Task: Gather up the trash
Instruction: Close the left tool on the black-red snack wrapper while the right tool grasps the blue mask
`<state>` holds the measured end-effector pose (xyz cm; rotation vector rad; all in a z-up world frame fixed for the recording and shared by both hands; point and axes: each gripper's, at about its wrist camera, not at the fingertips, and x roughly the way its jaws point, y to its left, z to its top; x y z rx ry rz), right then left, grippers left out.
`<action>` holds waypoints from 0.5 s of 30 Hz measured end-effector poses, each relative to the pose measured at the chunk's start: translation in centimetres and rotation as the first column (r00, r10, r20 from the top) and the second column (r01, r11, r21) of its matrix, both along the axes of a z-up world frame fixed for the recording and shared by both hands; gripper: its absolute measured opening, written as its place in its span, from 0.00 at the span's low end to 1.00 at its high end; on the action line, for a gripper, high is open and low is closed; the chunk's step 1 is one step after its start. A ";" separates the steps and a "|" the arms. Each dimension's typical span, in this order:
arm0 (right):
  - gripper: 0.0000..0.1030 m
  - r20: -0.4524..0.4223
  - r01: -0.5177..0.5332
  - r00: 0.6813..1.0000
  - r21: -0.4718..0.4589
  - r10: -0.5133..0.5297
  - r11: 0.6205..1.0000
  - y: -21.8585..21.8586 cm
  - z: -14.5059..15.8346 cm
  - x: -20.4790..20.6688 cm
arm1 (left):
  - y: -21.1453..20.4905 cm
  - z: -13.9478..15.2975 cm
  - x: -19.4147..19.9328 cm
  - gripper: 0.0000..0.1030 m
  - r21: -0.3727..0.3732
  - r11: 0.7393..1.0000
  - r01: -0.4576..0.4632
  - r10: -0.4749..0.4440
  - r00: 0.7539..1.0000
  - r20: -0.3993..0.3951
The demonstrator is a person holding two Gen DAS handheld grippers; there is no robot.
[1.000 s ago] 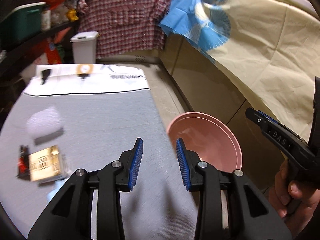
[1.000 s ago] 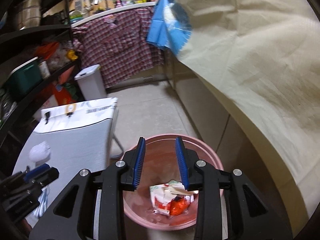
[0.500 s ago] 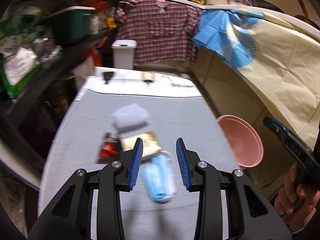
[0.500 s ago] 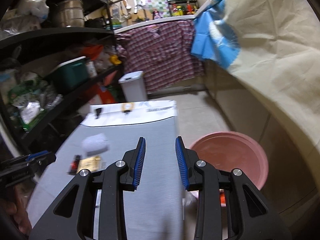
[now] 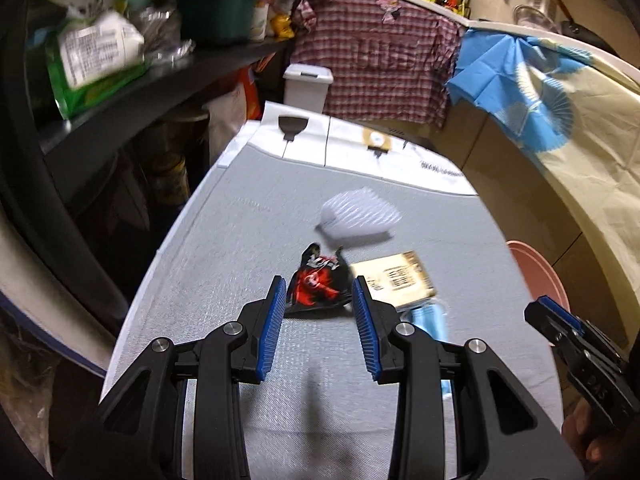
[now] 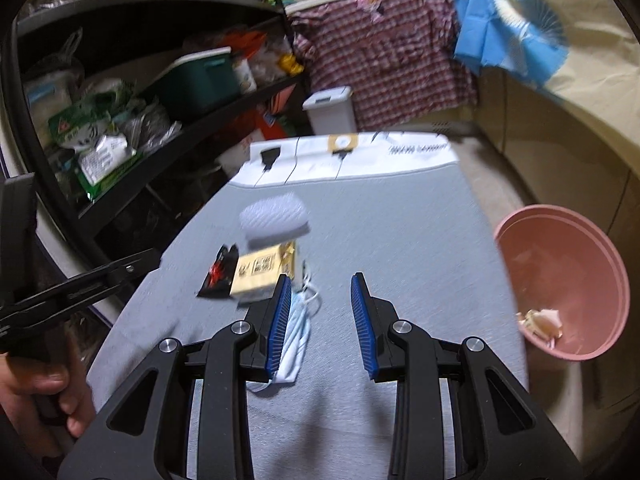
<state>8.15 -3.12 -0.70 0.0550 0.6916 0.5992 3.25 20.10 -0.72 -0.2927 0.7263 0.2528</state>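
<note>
Landmark: the tan box [image 5: 394,280] lies flat on the grey counter [image 5: 240,248], in the middle of the trash pile; every place below is told from it.
Trash around the box: a black and red wrapper [image 5: 318,288] touches its left side; a white crumpled wad [image 5: 358,218] sits just beyond its far edge; a light blue face mask [image 6: 296,332] pokes out from under its near edge.
Bin: the pink basin [image 6: 568,280] stands on the floor well to the right of the box, off the counter's right edge, with 1 scrap already at its bottom.
Left tongs [image 5: 318,320]: partly open and empty. The wrapper lies straight ahead of the gap, just past the tips, left of the box.
Wrapper's long axis: roughly along the line the left tongs point, narrow end away; blur makes this a guess.
Right tongs [image 6: 320,320]: partly open, nothing between the pads. The mask lies under and beside the left finger, on the near side of the box; its long axis runs toward the box.
Nearer hand: left for the wrapper, right for the mask, as I judge it.
Pose: both tongs tilt down toward the counter from its near end, side by side, the left one left of the box and the right one on the near right.
Next move calls for: lowering the left tongs so the pads straddle the wrapper without catching the box edge.
</note>
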 end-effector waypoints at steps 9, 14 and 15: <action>0.42 -0.134 -0.139 0.982 -0.043 0.132 0.989 3.7 -3.8 0.6 | 1.0 -2.8 2.7 0.39 -0.048 0.998 0.027 -0.029 0.999 -0.044; 0.42 -0.173 -0.167 0.973 -0.085 0.150 0.982 5.0 -5.4 1.2 | 1.7 -4.2 4.2 0.44 -0.067 0.998 0.018 -0.023 0.997 -0.078; 0.42 -0.177 -0.169 0.972 -0.087 0.152 0.982 5.1 -5.5 1.3 | 1.7 -4.4 4.5 0.45 -0.068 0.998 0.014 -0.020 0.996 -0.084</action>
